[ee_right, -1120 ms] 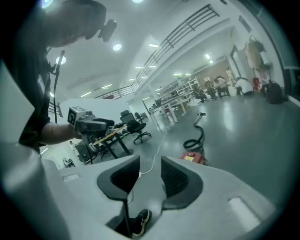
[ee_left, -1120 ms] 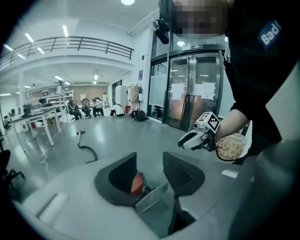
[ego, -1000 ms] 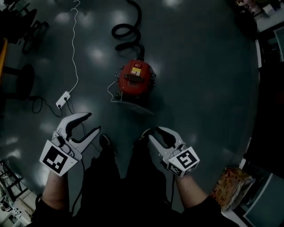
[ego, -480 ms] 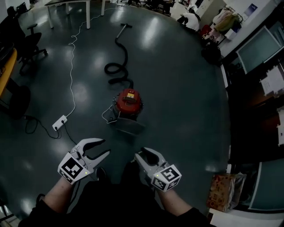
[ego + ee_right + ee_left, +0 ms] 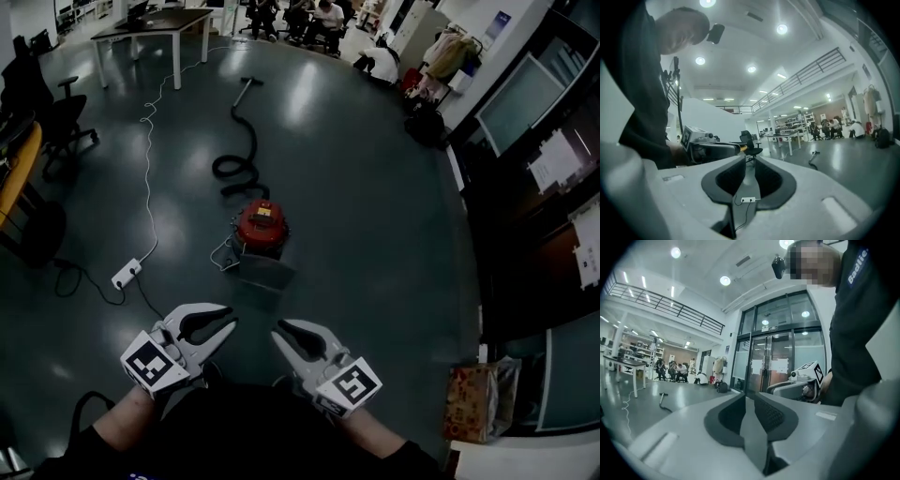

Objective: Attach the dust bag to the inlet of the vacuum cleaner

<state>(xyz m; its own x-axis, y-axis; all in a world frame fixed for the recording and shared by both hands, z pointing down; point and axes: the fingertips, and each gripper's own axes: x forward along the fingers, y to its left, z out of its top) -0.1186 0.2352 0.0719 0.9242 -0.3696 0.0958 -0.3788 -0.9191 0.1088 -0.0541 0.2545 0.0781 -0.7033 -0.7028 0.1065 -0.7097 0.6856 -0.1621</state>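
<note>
left gripper (image 5: 225,330) + right gripper (image 5: 279,337): both empty, jaws closing to a slit | vacuum (image 5: 260,223): on floor well ahead, grey bag-ish thing (image 5: 265,273) just in front | tip: get close, open wide before grabbing

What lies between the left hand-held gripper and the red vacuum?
Head view: bare dark floor, then a flat grey piece, perhaps the dust bag, right by the round red vacuum cleaner.
</note>
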